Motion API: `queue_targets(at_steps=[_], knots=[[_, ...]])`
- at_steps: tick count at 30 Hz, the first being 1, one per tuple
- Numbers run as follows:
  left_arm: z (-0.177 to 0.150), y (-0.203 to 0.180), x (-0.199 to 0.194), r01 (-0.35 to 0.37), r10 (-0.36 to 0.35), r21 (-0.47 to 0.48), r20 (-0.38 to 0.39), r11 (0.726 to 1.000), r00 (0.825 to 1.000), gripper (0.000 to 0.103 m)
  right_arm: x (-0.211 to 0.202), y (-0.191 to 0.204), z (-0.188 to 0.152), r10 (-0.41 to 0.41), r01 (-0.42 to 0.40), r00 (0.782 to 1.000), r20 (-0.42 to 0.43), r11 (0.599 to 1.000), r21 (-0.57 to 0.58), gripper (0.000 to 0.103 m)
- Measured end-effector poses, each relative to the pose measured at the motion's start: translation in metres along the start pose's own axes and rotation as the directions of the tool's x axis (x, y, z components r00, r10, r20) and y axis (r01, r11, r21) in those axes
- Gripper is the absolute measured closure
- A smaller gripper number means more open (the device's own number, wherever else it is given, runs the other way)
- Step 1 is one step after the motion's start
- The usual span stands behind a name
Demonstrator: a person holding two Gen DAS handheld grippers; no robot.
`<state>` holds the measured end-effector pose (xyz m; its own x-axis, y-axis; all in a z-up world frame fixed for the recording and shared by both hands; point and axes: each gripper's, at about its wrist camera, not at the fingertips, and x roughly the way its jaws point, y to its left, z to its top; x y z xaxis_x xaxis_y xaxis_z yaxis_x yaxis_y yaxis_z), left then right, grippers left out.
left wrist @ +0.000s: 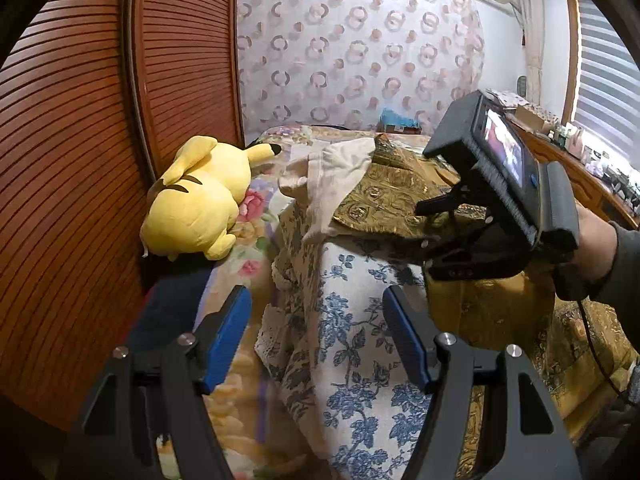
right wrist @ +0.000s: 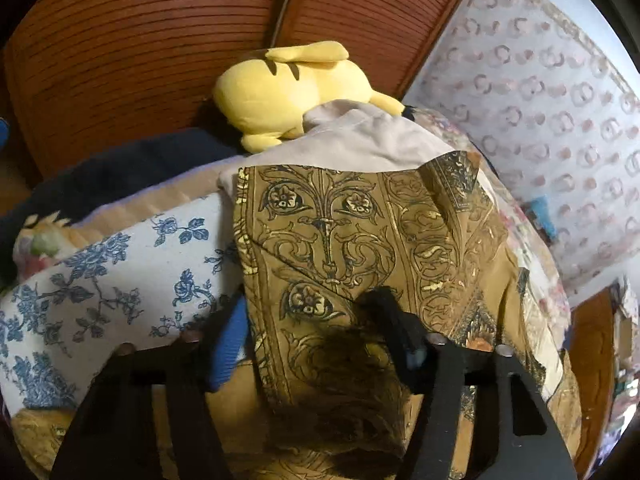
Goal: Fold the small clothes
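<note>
Two grippers over a bed covered with cloth.

Biggest is the bed (left wrist: 236,236), its flowered cover running along the brown slatted wardrobe (left wrist: 80,128). On it lies the blue-flowered white cloth (left wrist: 360,340), and the gold patterned garment (right wrist: 340,232) rests over its far part. My left gripper (left wrist: 316,336) hangs open above the blue-flowered cloth. My right gripper (right wrist: 320,340) has its jaws around the garment's near edge; whether they press it I cannot tell. At the bed's wardrobe edge lies a yellow plush toy (left wrist: 200,200).
</note>
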<state>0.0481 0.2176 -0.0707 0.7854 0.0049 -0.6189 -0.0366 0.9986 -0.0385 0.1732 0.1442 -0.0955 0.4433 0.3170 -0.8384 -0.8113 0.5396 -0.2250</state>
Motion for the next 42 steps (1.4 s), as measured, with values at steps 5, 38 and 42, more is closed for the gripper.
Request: queue_targets(at_steps=[5,38,42], knots=[[0.001,-0.009,-0.001,0.01,-0.01,0.011,0.002,1.0,1.0,0.035,-0.022,-0.024,0.003,0.058,-0.064,0.995,0.082,0.995,0.081,0.09],[0.027,-0.137,0.056,0.186,-0.177,0.142,-0.073,0.972,0.982,0.035,-0.117,-0.215,-0.193,-0.165,0.115,0.985,0.046,0.837,0.534,0.042],[0.034,-0.165,0.066,0.214,-0.201,0.177,-0.089,0.961,0.976,0.035,-0.121,-0.224,-0.223,-0.196,0.156,0.981,0.011,0.809,0.566,0.041]])
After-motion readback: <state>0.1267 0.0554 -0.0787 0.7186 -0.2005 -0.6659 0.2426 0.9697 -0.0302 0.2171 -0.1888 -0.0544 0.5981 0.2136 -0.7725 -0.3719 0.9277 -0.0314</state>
